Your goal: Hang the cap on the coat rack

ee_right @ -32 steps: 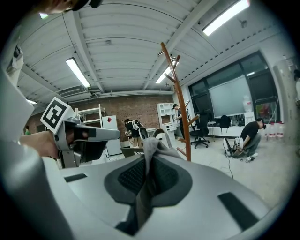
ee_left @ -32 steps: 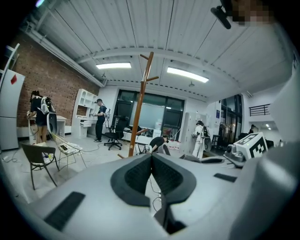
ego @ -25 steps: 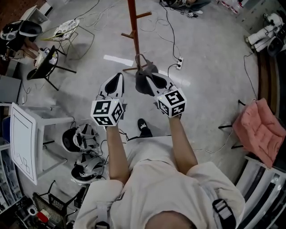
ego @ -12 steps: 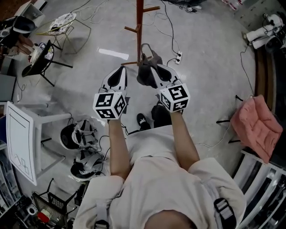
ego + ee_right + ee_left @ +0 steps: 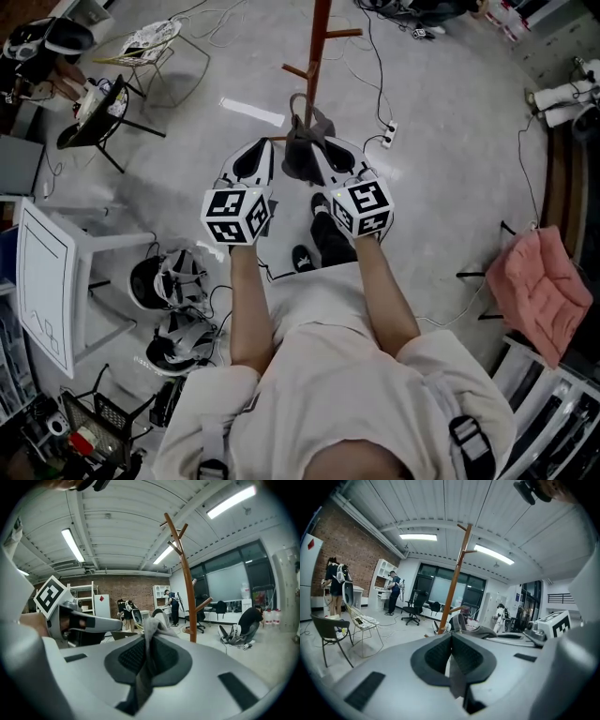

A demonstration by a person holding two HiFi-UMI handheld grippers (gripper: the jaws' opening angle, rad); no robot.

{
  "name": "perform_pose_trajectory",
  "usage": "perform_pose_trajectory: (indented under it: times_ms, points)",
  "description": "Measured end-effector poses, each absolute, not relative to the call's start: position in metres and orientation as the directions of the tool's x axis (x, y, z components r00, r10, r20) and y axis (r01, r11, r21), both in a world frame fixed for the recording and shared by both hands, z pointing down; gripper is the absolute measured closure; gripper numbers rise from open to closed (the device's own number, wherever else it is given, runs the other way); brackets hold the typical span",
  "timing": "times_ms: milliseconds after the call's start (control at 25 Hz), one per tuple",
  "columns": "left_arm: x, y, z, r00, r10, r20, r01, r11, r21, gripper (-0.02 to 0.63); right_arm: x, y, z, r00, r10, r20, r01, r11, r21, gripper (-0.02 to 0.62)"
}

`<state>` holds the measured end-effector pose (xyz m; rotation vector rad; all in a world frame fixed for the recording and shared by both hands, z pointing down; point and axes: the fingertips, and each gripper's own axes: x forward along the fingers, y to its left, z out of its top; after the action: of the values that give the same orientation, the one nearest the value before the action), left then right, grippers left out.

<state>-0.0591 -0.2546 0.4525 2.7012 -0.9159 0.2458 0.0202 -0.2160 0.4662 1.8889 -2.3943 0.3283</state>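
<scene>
The brown wooden coat rack [image 5: 317, 52] stands on the floor straight ahead, its pegs branching off the pole. The grey cap [image 5: 302, 150] hangs in front of its base, pinched by my right gripper [image 5: 323, 155], which is shut on the cap's fabric. In the right gripper view the cloth [image 5: 152, 620] rises out of the closed jaws of that gripper [image 5: 149, 641], with the rack [image 5: 186, 573] beyond. My left gripper [image 5: 262, 150] is shut just left of the cap, with nothing seen in it. In the left gripper view it [image 5: 451, 637] faces the rack [image 5: 454, 581] and the cap [image 5: 461, 620].
A black chair [image 5: 94, 122] and a wire chair [image 5: 155, 47] stand at the far left, a white table [image 5: 56, 281] at the near left. Headgear [image 5: 173, 281] lies on the floor. A pink-cushioned seat [image 5: 544, 277] is at the right. Cables and a power strip [image 5: 387, 136] lie near the rack.
The person has stepped towards the rack, which now stands closer and more central. Both grippers, with the cap still in the right one, have come nearer its pole.
</scene>
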Motion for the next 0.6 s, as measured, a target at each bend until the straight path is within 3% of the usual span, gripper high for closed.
perform_pose_trajectory:
  times_ms: [360, 600]
  points:
    - [-0.010, -0.278, 0.451, 0.819, -0.515, 0.254, -0.566, -0.799, 0.203, 0.598, 0.019, -0.235, 0.466, -0.217, -0.962, 0.164, -0.970, 0.194, -0.146, 0.583]
    - [0.014, -0.286, 0.467, 0.814, -0.477, 0.331, -0.538, -0.834, 0.121, 0.598, 0.033, -0.250, 0.475, -0.175, -0.969, 0.174, -0.974, 0.145, -0.172, 0.583]
